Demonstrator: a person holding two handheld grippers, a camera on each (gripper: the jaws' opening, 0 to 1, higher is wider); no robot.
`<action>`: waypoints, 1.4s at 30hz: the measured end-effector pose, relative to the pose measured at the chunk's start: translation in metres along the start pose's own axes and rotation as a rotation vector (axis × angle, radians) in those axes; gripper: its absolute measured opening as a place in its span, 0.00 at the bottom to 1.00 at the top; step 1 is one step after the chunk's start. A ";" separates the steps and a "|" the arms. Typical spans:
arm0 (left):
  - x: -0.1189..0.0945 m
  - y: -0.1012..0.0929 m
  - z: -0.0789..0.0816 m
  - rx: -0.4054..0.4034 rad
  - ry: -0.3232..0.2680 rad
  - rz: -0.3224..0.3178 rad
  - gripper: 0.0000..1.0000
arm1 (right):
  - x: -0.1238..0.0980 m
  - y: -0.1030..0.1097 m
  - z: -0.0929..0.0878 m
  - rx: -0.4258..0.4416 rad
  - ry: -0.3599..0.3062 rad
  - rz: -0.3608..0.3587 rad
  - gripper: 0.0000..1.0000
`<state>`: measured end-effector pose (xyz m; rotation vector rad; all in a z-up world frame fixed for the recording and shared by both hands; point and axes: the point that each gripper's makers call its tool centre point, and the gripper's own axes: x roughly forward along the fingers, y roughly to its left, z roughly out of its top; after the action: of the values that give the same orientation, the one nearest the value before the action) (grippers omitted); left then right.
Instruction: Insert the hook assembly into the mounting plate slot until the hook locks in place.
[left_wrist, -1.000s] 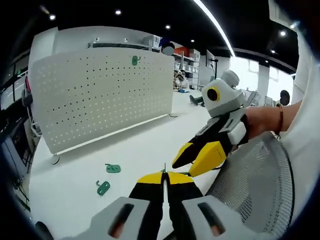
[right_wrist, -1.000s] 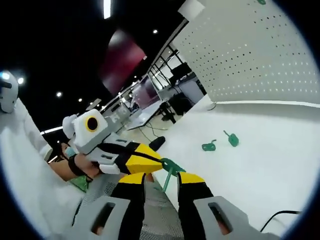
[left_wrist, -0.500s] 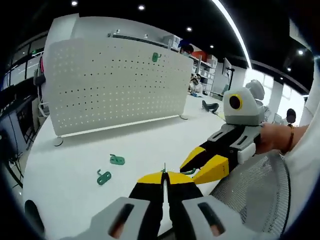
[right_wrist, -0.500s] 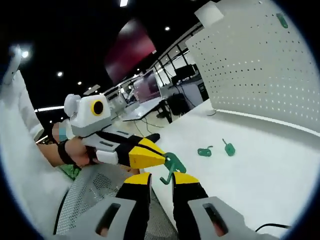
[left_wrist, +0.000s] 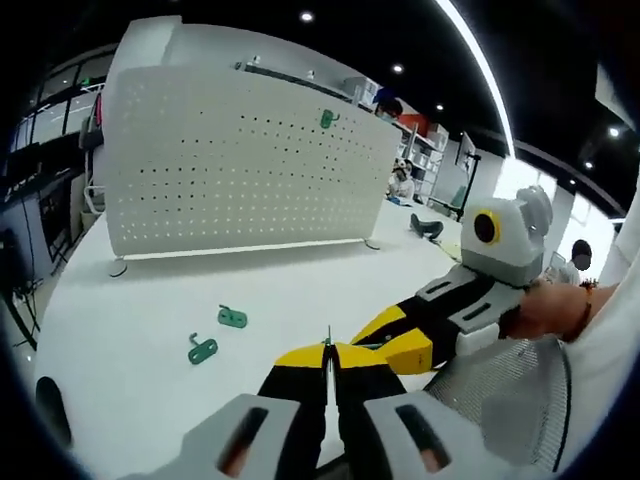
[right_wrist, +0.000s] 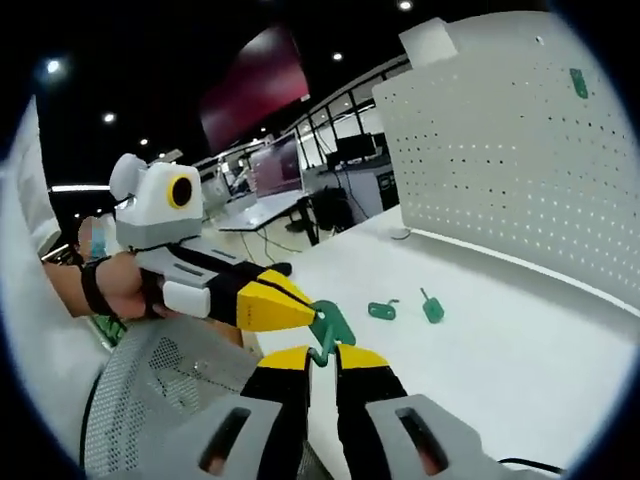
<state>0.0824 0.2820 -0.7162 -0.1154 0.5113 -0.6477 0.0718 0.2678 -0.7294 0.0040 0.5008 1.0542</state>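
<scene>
- Right gripper view: nearest, the green hook sits pinched between the left gripper and right gripper, both pressed on it
- Small, stiff, light plastic, likely slippery; hold its flat shank
- Farther, two spare hooks lie on the table
- Farthest, the pegboard stands upright

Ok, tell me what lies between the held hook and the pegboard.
In the right gripper view, beyond the held hook, two loose green hooks lie on the white table before the pegboard.

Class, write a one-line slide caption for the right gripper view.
Two grippers share a green hook near a white pegboard; two more hooks lie on the table.
</scene>
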 end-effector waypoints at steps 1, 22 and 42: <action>0.000 0.001 -0.001 -0.012 0.003 0.006 0.02 | 0.000 -0.001 0.001 0.001 -0.003 -0.010 0.06; 0.002 0.001 -0.002 -0.066 -0.001 0.027 0.02 | 0.007 -0.007 0.001 -0.045 0.024 -0.095 0.03; 0.002 -0.005 0.017 0.024 -0.088 0.001 0.12 | -0.001 -0.020 0.016 -0.066 0.009 -0.169 0.01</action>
<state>0.0891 0.2766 -0.7011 -0.1204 0.4182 -0.6445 0.0947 0.2602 -0.7193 -0.0999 0.4662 0.9046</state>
